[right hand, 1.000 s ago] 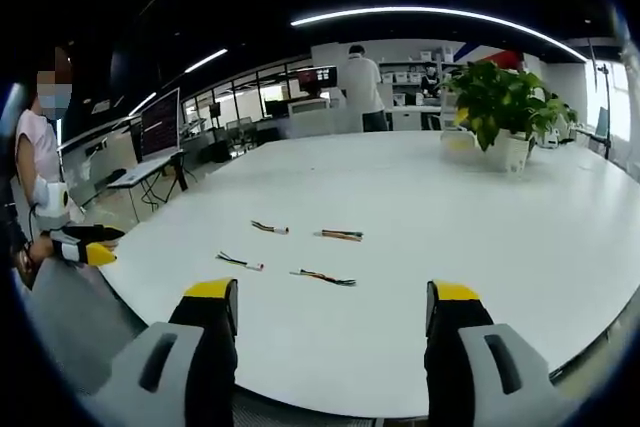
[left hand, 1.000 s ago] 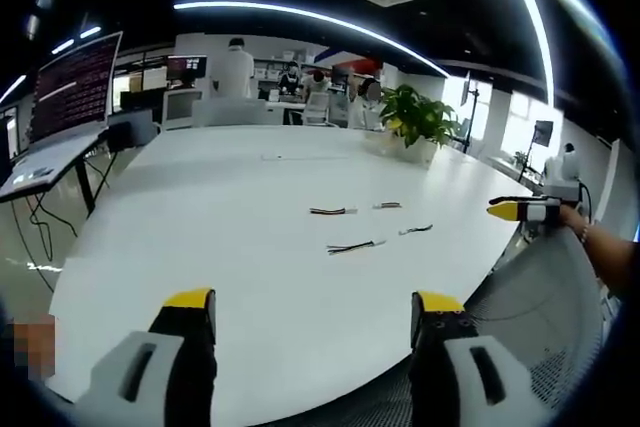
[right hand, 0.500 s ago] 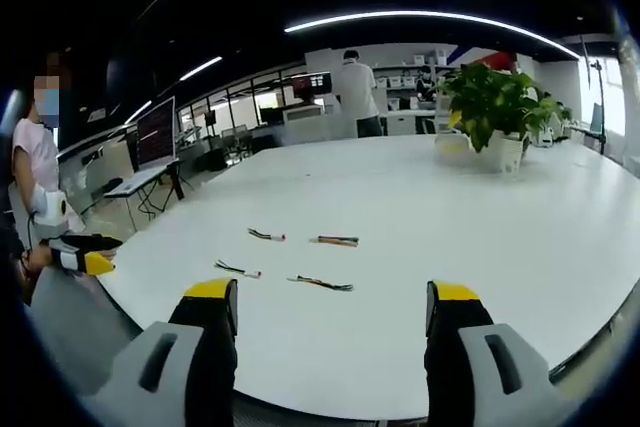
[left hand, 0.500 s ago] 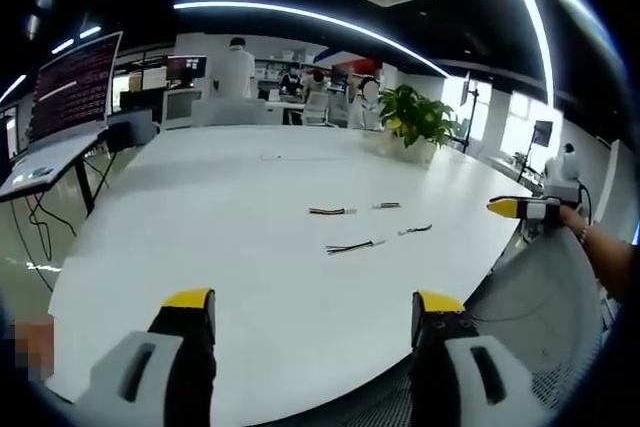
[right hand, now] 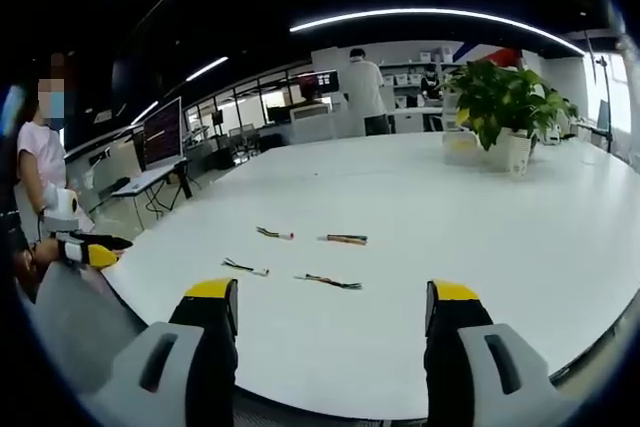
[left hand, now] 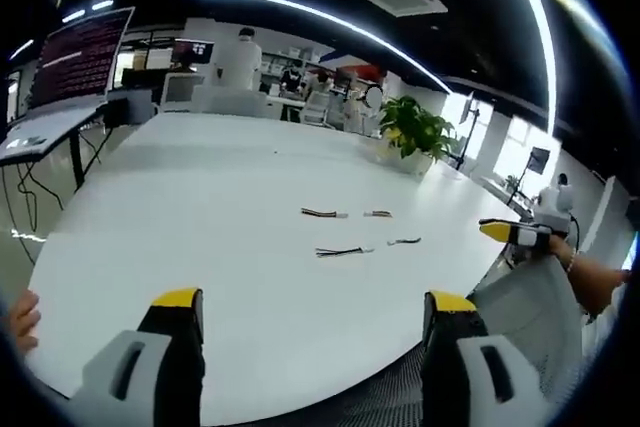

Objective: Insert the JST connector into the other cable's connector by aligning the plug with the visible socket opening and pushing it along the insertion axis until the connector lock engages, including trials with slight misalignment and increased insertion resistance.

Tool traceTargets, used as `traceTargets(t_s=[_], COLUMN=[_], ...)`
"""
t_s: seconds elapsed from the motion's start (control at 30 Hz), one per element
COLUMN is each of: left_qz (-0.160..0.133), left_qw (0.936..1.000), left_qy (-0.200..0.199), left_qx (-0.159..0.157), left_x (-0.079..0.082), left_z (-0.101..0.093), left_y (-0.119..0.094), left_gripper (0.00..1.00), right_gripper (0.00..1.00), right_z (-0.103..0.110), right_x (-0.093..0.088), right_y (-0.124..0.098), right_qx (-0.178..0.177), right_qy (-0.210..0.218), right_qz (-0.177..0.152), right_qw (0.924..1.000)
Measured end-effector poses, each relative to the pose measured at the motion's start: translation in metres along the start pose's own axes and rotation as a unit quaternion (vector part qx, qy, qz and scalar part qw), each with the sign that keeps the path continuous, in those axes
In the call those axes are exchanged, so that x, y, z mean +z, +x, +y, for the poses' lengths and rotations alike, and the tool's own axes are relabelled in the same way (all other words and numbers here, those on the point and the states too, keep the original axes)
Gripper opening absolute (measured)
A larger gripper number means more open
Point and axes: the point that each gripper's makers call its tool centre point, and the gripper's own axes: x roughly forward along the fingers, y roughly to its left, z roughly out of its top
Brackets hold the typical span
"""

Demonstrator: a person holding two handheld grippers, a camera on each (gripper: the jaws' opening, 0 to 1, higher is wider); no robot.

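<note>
Several short cables with small JST connectors lie loose on the white table [left hand: 200, 217]. In the left gripper view they are a cable [left hand: 323, 213], a short one [left hand: 378, 214], a longer one [left hand: 343, 250] and another [left hand: 404, 242]. The right gripper view shows the same cables [right hand: 273, 234], [right hand: 344, 239], [right hand: 243, 267], [right hand: 327, 281]. My left gripper [left hand: 312, 305] is open and empty, well short of them. My right gripper [right hand: 332, 297] is open and empty too. The right gripper [left hand: 512, 233] enters the left view from the right; the left gripper [right hand: 85, 252] shows at the left of the right view.
A potted plant [right hand: 505, 112] stands far back on the table [right hand: 480, 247]. A grey mesh chair back [left hand: 525, 292] sits at the table edge beside the person's arm [left hand: 595, 282]. Desks with monitors [left hand: 85, 52] stand left; people work in the background.
The left gripper's camera has shifted and tilted, so the table and cables sit slightly lower and further left in its view. The right view moved only slightly. The cables lie as before.
</note>
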Motion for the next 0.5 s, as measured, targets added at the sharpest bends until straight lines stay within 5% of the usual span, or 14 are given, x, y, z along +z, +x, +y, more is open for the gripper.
traceTargets(t_s=[0.23,0.5], left_qz=[0.004,-0.001], left_qw=[0.9992,0.9993], left_qy=[0.007,-0.005], left_qx=[0.040,0.036], left_x=[0.004,0.011], left_z=[0.012,0.012], left_y=[0.001,0.005], left_gripper=[0.96,0.97], right_gripper=[0.76,0.79], right_z=[-0.002,-0.001], right_x=[0.002,-0.001], right_y=[0.000,0.003], right_qx=[-0.003,0.003], right_qy=[0.007,-0.010], right_qz=[-0.005,0.018], right_qw=[1.0000,0.9998])
